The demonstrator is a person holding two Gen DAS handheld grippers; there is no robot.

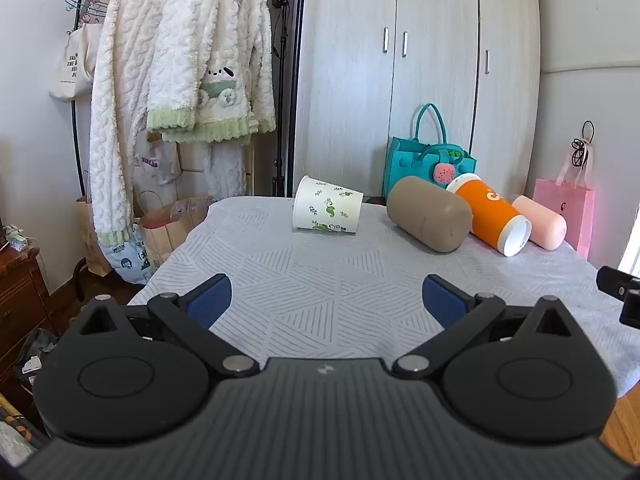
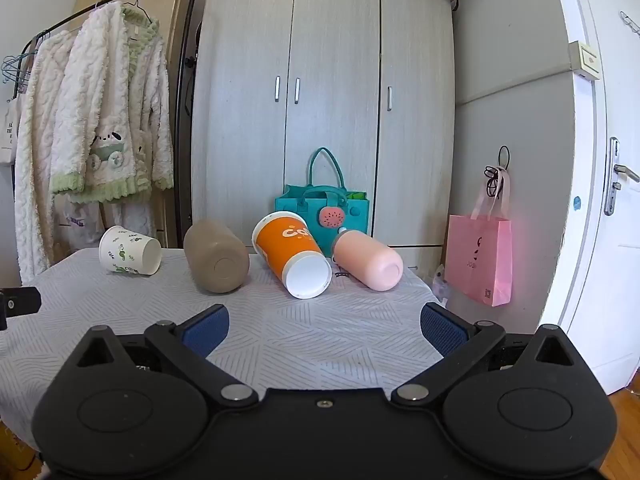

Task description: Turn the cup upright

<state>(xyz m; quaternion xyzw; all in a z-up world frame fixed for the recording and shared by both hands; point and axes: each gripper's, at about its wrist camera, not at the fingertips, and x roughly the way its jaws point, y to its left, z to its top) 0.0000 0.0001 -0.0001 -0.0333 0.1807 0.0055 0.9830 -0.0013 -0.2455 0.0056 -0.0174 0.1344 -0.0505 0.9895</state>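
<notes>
Nearby, tan bottle [image 2: 216, 256] beside tipped orange cup [image 2: 294, 254], pink bottle [image 2: 368, 260] touching

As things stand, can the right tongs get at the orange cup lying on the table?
Probably yes. The right tongs are open and point almost straight at the orange cup; only bare tablecloth lies between, though the pink bottle crowds its right side.
</notes>
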